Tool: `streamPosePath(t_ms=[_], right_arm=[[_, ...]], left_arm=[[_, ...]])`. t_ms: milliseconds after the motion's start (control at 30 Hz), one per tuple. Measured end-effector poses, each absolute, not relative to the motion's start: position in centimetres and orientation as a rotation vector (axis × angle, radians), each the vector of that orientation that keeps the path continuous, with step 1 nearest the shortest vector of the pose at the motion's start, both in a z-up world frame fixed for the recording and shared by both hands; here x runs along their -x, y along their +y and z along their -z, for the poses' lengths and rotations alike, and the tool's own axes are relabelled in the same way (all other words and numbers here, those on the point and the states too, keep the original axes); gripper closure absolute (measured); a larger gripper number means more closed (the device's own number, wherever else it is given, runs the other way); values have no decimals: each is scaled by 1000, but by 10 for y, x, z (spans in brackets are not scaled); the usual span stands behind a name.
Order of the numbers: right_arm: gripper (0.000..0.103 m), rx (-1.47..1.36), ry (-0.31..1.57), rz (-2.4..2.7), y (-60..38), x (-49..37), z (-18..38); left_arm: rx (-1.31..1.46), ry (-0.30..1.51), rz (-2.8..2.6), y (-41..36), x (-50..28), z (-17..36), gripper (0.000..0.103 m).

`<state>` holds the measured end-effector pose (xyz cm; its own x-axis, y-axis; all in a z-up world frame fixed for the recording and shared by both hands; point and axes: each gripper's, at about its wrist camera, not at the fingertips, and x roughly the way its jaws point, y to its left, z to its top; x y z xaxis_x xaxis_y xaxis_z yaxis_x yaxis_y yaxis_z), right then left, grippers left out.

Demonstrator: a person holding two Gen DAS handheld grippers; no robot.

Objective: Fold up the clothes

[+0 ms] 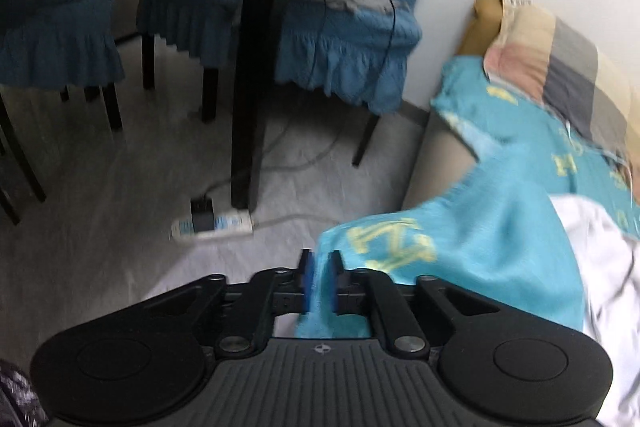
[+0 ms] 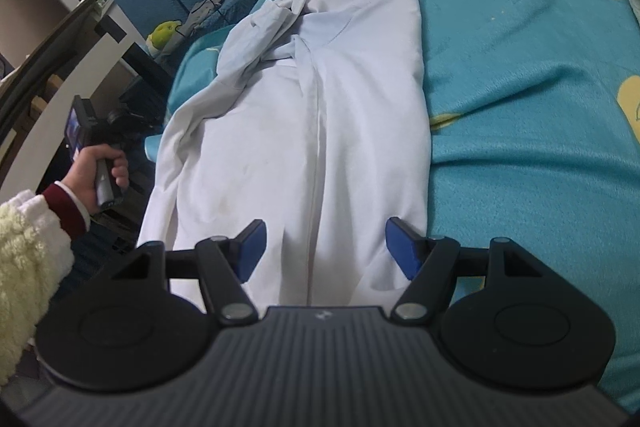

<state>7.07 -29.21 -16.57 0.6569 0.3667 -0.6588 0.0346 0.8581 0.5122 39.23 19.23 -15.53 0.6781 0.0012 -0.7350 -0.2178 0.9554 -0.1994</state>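
i find the long white cotton shirt lengthwise on the teal patterned bedsheet, partly folded with one sleeve bunched – right gripper spread above its hem, left gripper pinching sheet edge – next needs a hem grasp.

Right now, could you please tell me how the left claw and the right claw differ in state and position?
The left claw is nearly closed with teal bedsheet between its pads; the right claw is spread wide and holds nothing. The left claw sits at the bed's edge, facing the floor and chairs; the right claw hovers over the hem of the white shirt lying on the bed. Both have blue pads on black arms.
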Motion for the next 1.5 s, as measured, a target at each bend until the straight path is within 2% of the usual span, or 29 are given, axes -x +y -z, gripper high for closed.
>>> streamPosePath(t_ms=[67,133,367,567,833,967,1233,1267,1367,1500], right_arm=[[34,-516,837,-203,-292,-71,164],[34,-512,823,-215,-291,-69,161],[34,-463,743,-261,-284,-54,139],[34,-439,694,-277,-282,-44,126],[34,-434,656,-259,-286,-38,118],[34,-433,639,-249,-287,-37,114],[35,-478,667,-211,-269,-132,103],[41,-484,670,-206,-266,-144,102],[42,-501,681,-191,-259,-181,98],[49,-517,710,-143,-238,-252,105]], left_arm=[[270,814,-113,189,-376,145,68],[253,803,-100,185,-359,132,56],[137,735,8,122,-239,64,49],[-25,740,42,34,-136,23,47],[-13,764,137,-34,-75,22,47],[29,764,172,-34,-71,35,47],[26,753,189,-2,-103,64,47],[26,733,196,2,-106,65,47],[34,704,207,4,-117,71,47],[31,717,215,2,-136,83,47]])
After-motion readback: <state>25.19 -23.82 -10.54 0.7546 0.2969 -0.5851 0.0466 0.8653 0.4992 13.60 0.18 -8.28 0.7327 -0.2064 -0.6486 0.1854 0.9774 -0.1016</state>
